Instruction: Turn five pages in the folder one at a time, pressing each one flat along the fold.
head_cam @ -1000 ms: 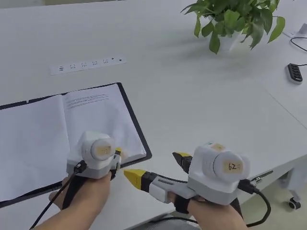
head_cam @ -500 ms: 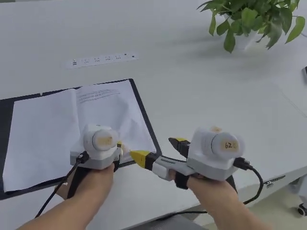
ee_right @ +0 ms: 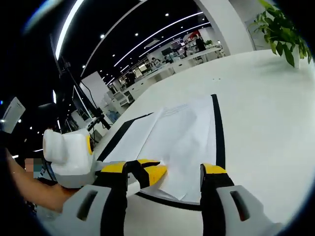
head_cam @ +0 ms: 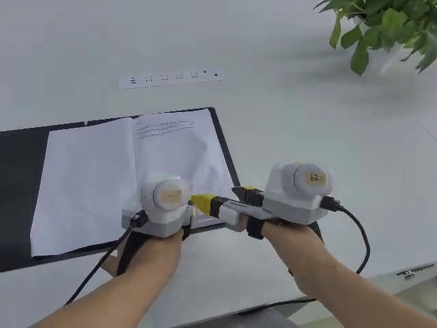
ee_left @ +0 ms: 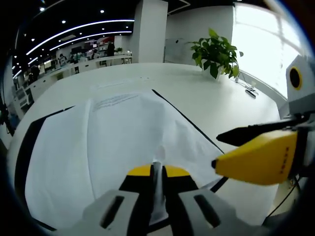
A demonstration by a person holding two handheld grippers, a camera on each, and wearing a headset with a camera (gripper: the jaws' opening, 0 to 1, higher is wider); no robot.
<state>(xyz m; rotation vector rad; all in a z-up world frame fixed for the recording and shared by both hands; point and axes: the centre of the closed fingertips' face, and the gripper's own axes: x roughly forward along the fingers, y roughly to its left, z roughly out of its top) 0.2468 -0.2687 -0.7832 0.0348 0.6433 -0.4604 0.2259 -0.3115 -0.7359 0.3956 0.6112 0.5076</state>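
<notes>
Finds the folder (head_cam: pixel 19 171) lying open on the white surface (head_cam: pixel 307 102), close to its near edge, black cover framing the white sheets. Shows the left claw (ee_left: pixel 156 169) closed together low on the right-hand page (head_cam: pixel 179 154), with a thin white sliver pinched between the jaws in the left gripper view and the paper humped just ahead of them. Reads as a grip on the sheet's near edge, taken there so the leaf can be lifted and swung leftward over the fold (head_cam: pixel 133 164). Holds the right claw (ee_right: pixel 165 172) spread apart and empty, pointing in from the right at the same near corner, one yellow tip just beside the left claw, the other farther out. Looks placed there to steady or separate the sheet, so that a single page comes up and not two. Leaves the pressing along the fold undone for this page. Cannot tell how many pages are already turned.
</notes>
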